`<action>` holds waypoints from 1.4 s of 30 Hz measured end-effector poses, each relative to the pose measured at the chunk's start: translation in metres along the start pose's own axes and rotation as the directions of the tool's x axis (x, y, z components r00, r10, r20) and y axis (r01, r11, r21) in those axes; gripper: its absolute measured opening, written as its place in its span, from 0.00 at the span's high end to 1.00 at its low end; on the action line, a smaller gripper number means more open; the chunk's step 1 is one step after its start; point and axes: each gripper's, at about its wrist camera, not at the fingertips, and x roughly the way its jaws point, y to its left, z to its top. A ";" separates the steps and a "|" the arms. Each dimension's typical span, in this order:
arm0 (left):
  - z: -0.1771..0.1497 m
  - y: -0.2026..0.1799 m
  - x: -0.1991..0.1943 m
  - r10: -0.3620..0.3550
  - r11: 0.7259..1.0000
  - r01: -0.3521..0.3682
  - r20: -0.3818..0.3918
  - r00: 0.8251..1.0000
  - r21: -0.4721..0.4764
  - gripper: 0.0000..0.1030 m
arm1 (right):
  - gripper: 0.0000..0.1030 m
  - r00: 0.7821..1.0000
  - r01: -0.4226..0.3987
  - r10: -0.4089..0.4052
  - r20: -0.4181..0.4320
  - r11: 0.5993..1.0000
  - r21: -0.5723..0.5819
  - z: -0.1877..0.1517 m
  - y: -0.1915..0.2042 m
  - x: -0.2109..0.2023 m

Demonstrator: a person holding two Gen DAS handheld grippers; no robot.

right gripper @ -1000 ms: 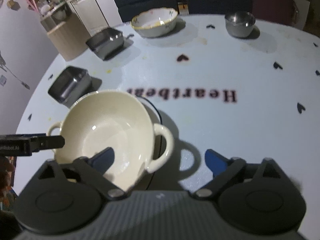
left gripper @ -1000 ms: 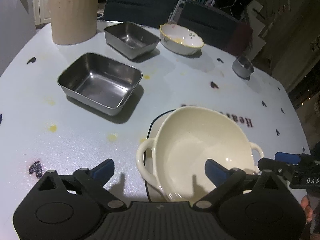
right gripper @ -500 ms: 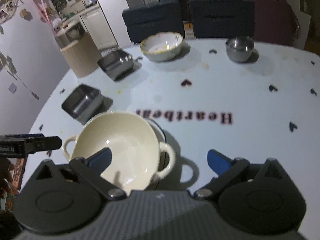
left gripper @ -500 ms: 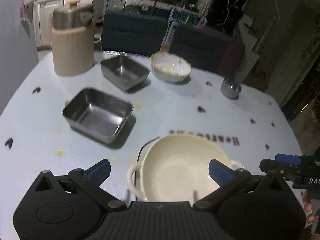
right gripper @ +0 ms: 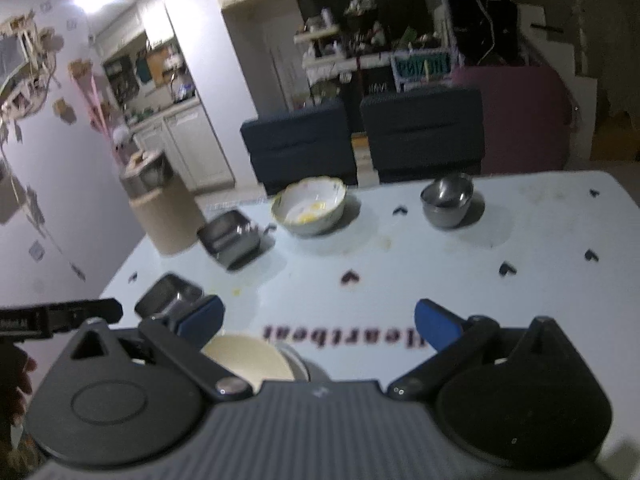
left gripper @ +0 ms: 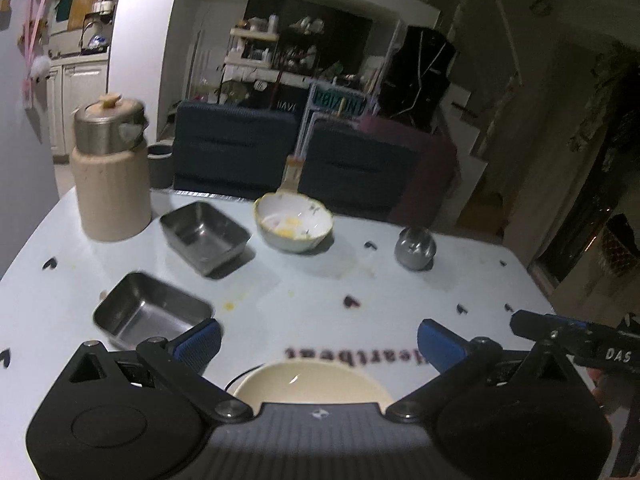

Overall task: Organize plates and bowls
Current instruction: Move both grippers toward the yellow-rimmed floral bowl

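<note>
Reading mirrored "Heartbeat", probably, on table (left gripper: 360, 280); "DAS" on right tool (left gripper: 532, 326).

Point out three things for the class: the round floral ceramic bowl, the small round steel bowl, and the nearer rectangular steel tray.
Round floral ceramic bowl (left gripper: 294, 222), left wrist view, on its inside.
Small round steel bowl (right gripper: 446, 200), right wrist view, on its side wall.
Nearer rectangular steel tray (left gripper: 150, 312), left wrist view, on its floor.
</note>
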 end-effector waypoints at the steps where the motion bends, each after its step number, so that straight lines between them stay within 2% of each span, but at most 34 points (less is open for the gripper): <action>1: 0.002 -0.002 0.001 -0.009 1.000 0.009 0.007 1.000 0.001 0.00 | 0.00 1.000 0.003 -0.003 0.013 1.000 -0.002 0.000 -0.001 0.000; 9: 0.023 -0.010 0.020 -0.056 0.998 0.054 0.061 0.997 0.029 0.00 | 0.00 0.995 0.044 -0.039 0.094 0.998 -0.045 0.012 -0.006 0.010; 16: 0.052 -0.005 0.055 -0.054 0.997 0.046 0.119 0.991 0.070 0.02 | 0.00 0.994 0.045 -0.044 0.105 0.999 -0.004 0.036 -0.024 0.031; 20: 0.072 0.003 0.082 -0.063 0.994 0.051 0.131 0.989 0.093 0.06 | 0.00 0.992 0.058 -0.059 0.108 0.998 0.018 0.051 -0.037 0.052; 23: 0.088 0.008 0.107 -0.058 0.992 0.042 0.131 0.990 0.123 0.11 | 0.00 0.992 0.038 -0.040 0.119 0.999 0.019 0.063 -0.043 0.078; 26: 0.105 0.016 0.133 -0.055 0.991 0.040 0.125 0.991 0.125 0.16 | 0.00 0.989 0.028 -0.024 0.143 0.999 -0.026 0.075 -0.042 0.105; 31: 0.123 0.037 0.180 -0.049 0.997 0.042 0.091 0.995 0.072 0.24 | 0.00 0.991 -0.023 0.034 0.127 0.996 -0.085 0.093 -0.034 0.148; 34: 0.128 0.049 0.208 -0.026 0.998 0.022 0.071 0.997 0.056 0.27 | 0.00 0.992 -0.017 0.030 0.123 0.994 -0.109 0.100 -0.030 0.172; 38: 0.129 0.063 0.242 0.010 0.999 -0.011 0.022 1.000 0.048 0.37 | 0.01 0.998 -0.012 0.018 0.066 0.995 -0.100 0.108 -0.029 0.204; 42: 0.128 0.072 0.271 0.034 0.998 -0.033 -0.006 0.999 0.060 0.41 | 0.14 0.999 -0.033 0.034 0.012 0.998 -0.056 0.112 -0.036 0.236</action>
